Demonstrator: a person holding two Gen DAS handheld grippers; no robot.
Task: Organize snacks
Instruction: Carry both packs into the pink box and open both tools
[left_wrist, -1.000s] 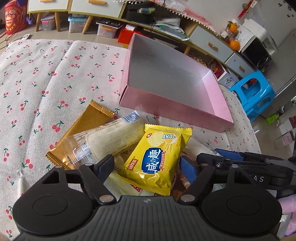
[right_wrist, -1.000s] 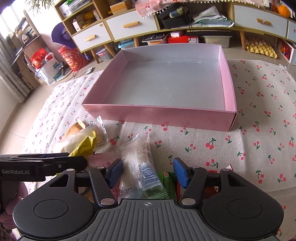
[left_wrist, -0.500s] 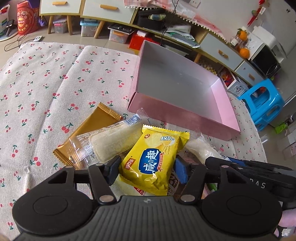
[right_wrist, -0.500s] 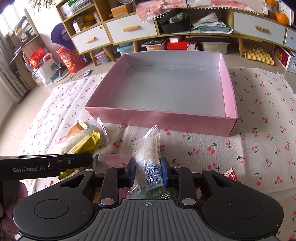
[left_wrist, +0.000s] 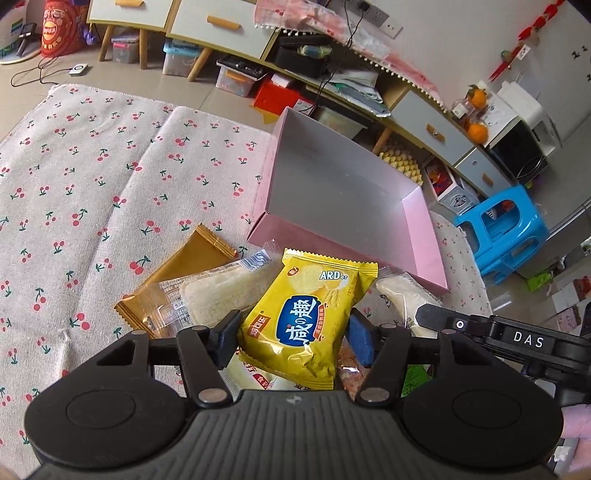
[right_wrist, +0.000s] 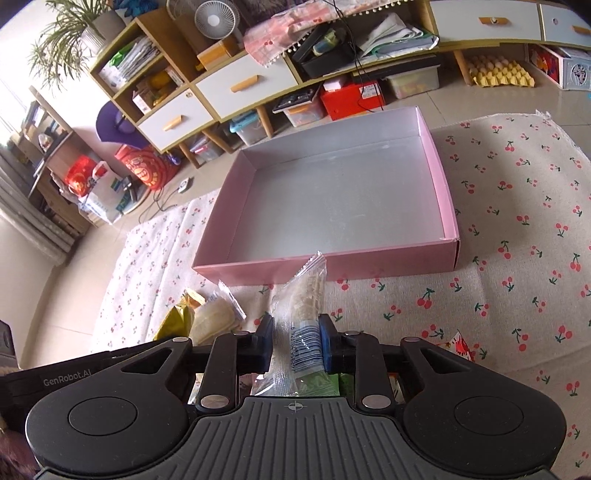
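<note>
While angled down over the cherry cloth, left gripper clamping yellow packet, right gripper pinching clear packet.

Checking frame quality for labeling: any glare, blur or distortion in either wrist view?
Left wrist: strong fisheye bend, sharp; glare on the yellow snack bag. Right wrist: same bend; window at the left edge washed out, soft sheen on the pink box floor; barcode on the clear packet legible.
</note>
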